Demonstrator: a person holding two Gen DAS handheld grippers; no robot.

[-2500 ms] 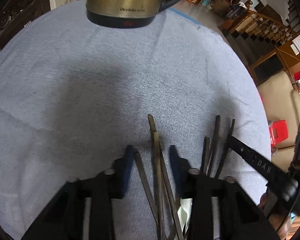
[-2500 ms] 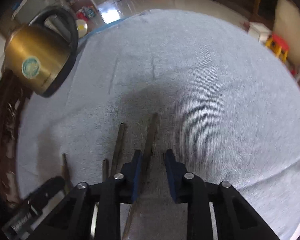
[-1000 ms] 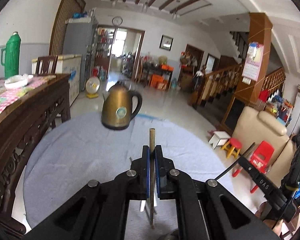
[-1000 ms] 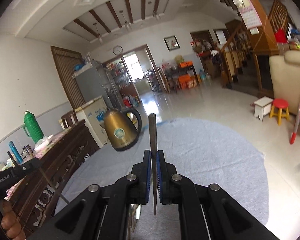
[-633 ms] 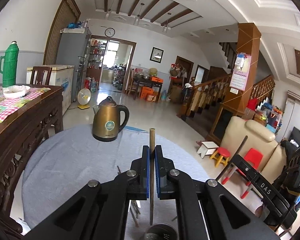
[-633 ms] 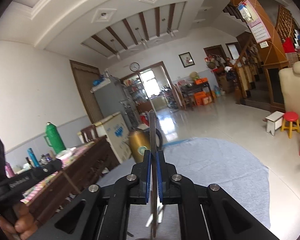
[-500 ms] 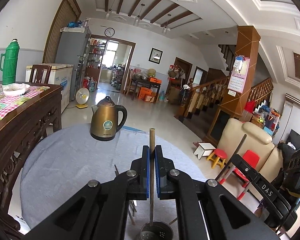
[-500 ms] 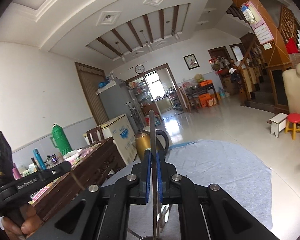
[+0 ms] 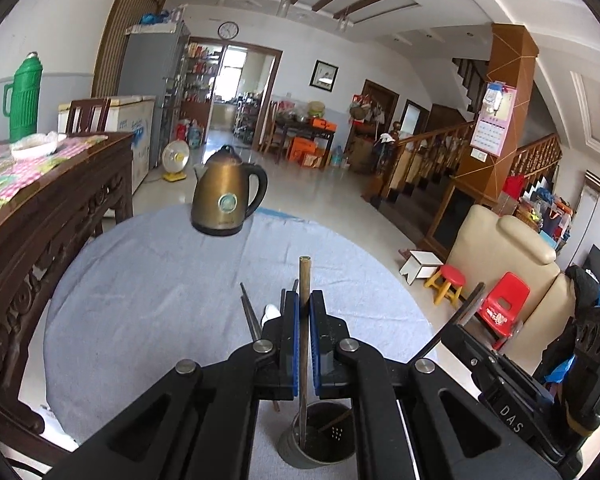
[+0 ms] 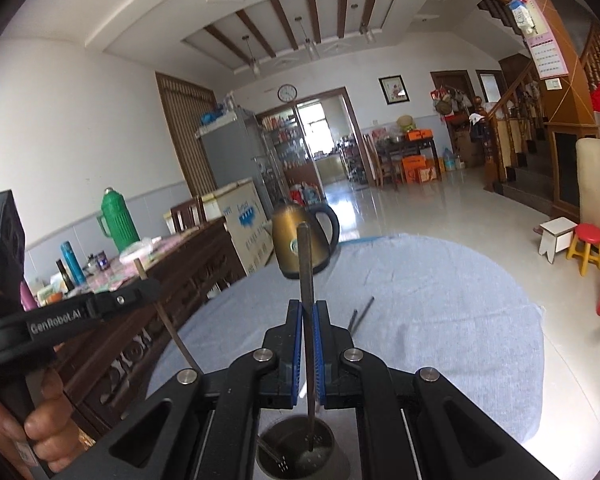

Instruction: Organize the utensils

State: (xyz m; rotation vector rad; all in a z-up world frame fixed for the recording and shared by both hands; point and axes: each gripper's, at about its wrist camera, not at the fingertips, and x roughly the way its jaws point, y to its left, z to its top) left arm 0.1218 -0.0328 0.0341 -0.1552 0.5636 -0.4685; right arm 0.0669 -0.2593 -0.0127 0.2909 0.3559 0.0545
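Observation:
My left gripper [image 9: 303,300] is shut on a brown chopstick [image 9: 304,280] held upright, its lower end inside a metal utensil cup [image 9: 318,446] below. My right gripper [image 10: 307,308] is shut on a dark chopstick [image 10: 305,264], also upright, its tip down in the same cup [image 10: 296,454]. Several dark chopsticks [image 9: 249,312] lie on the grey-blue cloth of the round table [image 9: 148,280]; two show in the right wrist view [image 10: 360,316]. Each gripper shows in the other's view: the right [image 9: 500,372], the left [image 10: 80,312].
A brass electric kettle [image 9: 224,200] stands at the table's far edge, also in the right wrist view [image 10: 296,244]. A carved dark wood sideboard [image 9: 40,208] runs along the left. A beige armchair [image 9: 508,256] and small red stools [image 9: 452,280] are on the right.
Both grippers have lowered slightly with their chopsticks upright. The metal cup has come further into view under them, and the chopstick ends now sit inside it.

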